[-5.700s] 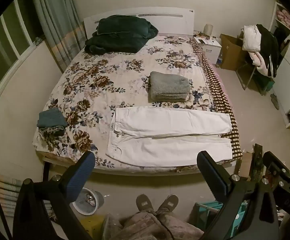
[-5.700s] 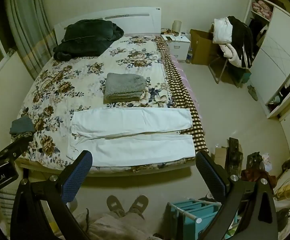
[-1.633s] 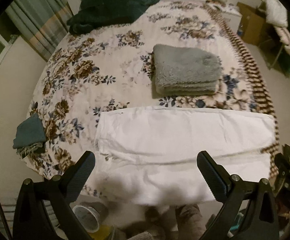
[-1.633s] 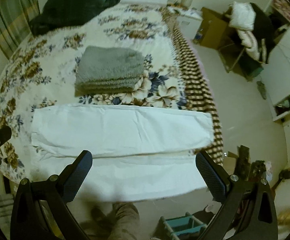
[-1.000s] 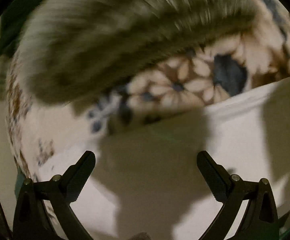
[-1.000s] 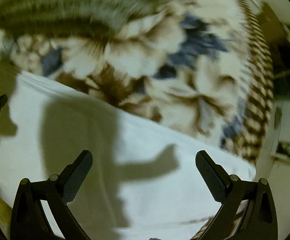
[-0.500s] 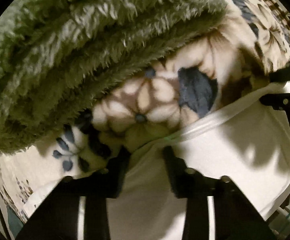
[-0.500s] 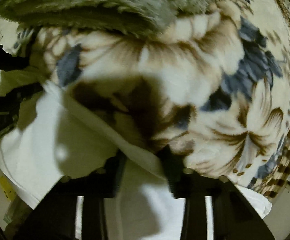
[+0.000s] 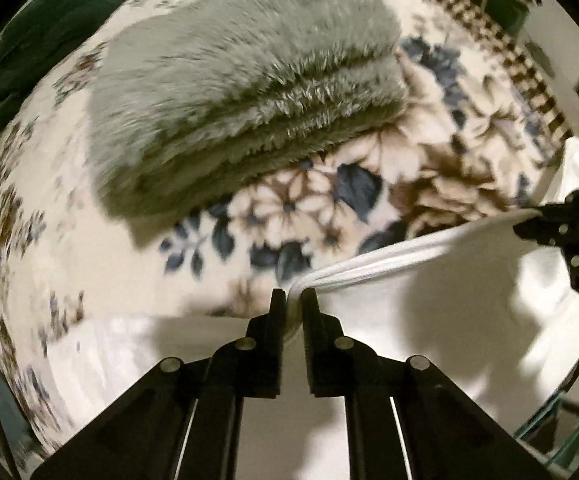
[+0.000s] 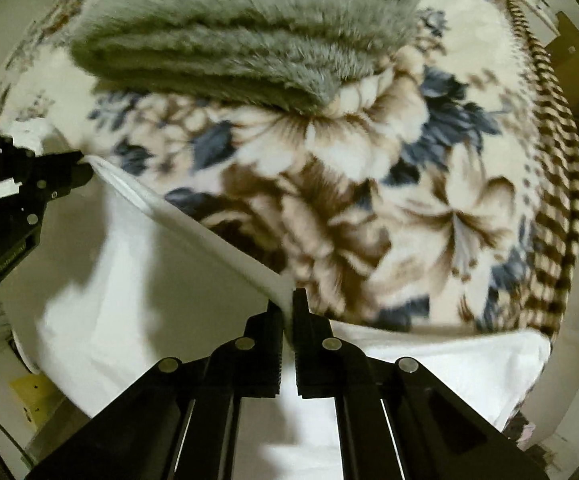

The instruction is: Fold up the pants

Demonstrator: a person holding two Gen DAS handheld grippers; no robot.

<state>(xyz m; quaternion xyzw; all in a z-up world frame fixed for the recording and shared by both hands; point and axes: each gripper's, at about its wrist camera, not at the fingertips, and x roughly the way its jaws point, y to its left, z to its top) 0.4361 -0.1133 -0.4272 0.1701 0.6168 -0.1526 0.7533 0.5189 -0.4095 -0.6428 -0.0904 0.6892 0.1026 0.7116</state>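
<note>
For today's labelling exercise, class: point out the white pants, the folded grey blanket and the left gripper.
white pants [image 9: 429,300], left wrist view, on the flat cloth below the lifted edge
folded grey blanket [image 9: 249,64], left wrist view, on its top face
left gripper [image 9: 293,300], left wrist view, between its fingertips

Two matte black plastic two-finger grippers, left gripper [image 9: 293,295] and right gripper [image 10: 288,299], are seen: angular linkage arms, round silver screw heads, ribbed inner finger faces, faint side lettering.

We're seeing smooth matt white cloth on the pants [image 9: 429,304], deep shaggy pile on the folded grey blanket [image 9: 245,92], soft fleecy print on the floral bedspread [image 10: 389,184], matt black plastic with ridged pads on the right gripper [image 10: 288,308].
</note>
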